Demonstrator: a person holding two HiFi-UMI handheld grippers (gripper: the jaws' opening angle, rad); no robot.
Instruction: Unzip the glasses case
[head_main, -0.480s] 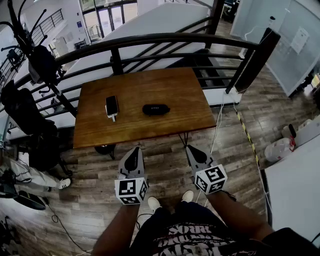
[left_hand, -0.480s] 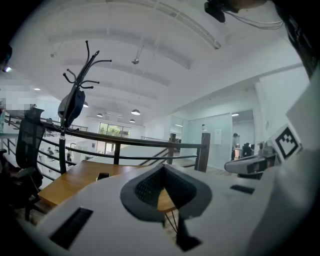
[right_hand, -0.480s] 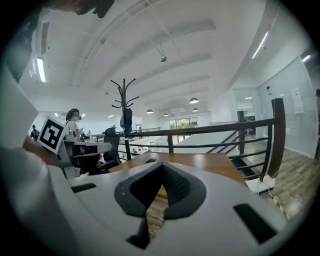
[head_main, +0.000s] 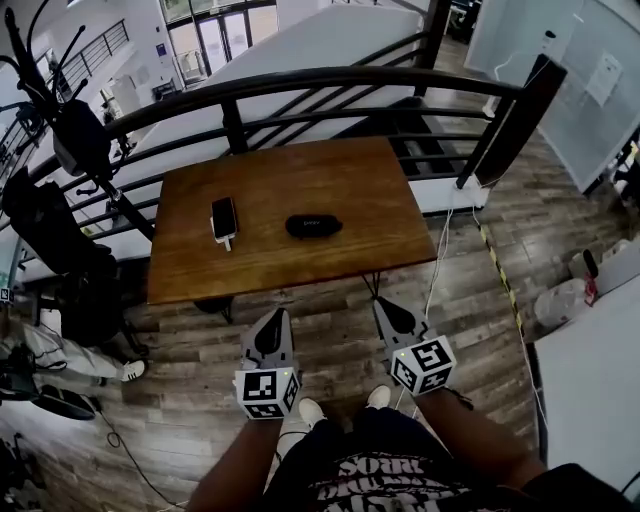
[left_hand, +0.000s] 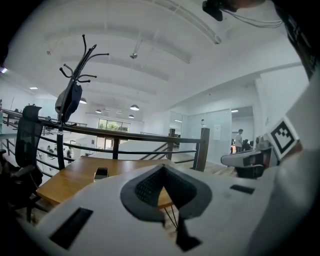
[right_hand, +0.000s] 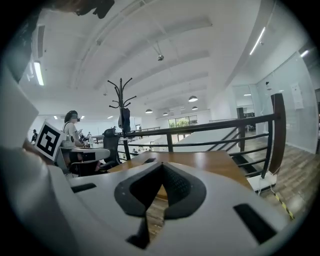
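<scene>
Plainly nothing is begun yet — the glasses case (head_main: 313, 226) lies apparently closed at the middle of the table (head_main: 200, 262), well apart from the left gripper (head_main: 272, 322) and right gripper (head_main: 388, 310) — both empty, jaws pressed together.

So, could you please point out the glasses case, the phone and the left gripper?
glasses case (head_main: 313, 226): head view, middle of its dark top.
phone (head_main: 224, 215): head view, centre of its dark face.
left gripper (head_main: 278, 316): head view, tips of its closed jaws.
</scene>
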